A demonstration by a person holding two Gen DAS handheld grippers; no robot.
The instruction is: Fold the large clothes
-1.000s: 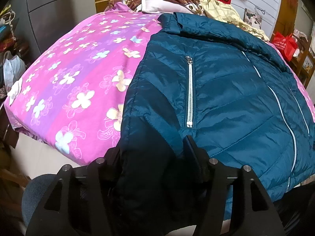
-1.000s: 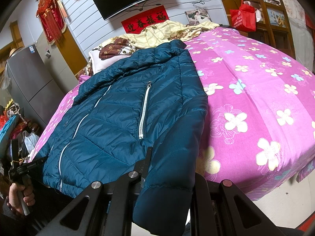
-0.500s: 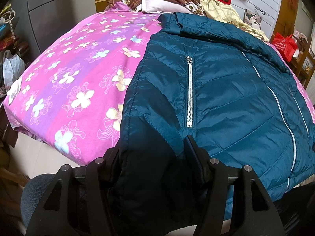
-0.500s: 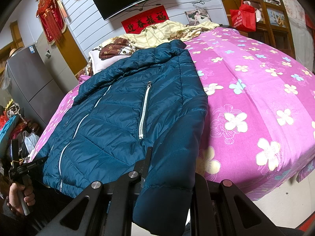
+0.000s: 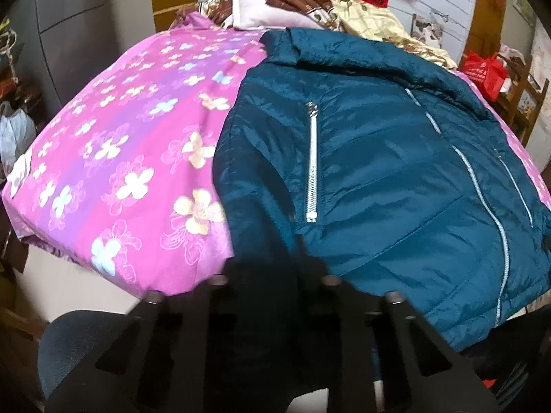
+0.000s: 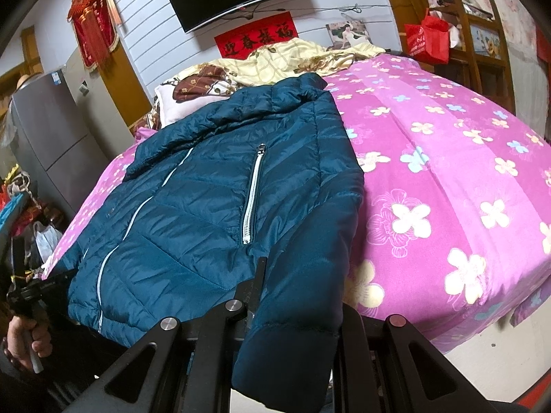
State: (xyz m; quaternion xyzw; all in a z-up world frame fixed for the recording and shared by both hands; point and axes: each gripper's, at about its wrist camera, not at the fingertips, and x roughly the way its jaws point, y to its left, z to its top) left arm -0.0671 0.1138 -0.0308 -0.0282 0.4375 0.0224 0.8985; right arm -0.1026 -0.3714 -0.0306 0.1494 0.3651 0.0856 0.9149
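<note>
Bed point(image 6: 465, 186) in pink flowered cover carries your teal jacket point(image 6: 206, 206), spread front-up. Your right hand-held gripper point(image 6: 296, 296) stays clamped on one sleeve cuff; your left hand-held gripper point(image 5: 268, 275) is closing on the other sleeve.

My two wrist views look close and downward from the bed's point(image 5: 113, 158) foot, left and right; both share the jacket point(image 6: 206, 213).

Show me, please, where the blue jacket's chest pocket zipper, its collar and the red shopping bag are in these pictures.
chest pocket zipper point(image 6: 252, 197), right wrist view, middle of the silver teeth.
collar point(image 6: 275, 98), right wrist view, top folded edge of the blue jacket.
red shopping bag point(image 6: 427, 39), right wrist view, its front face.
</note>
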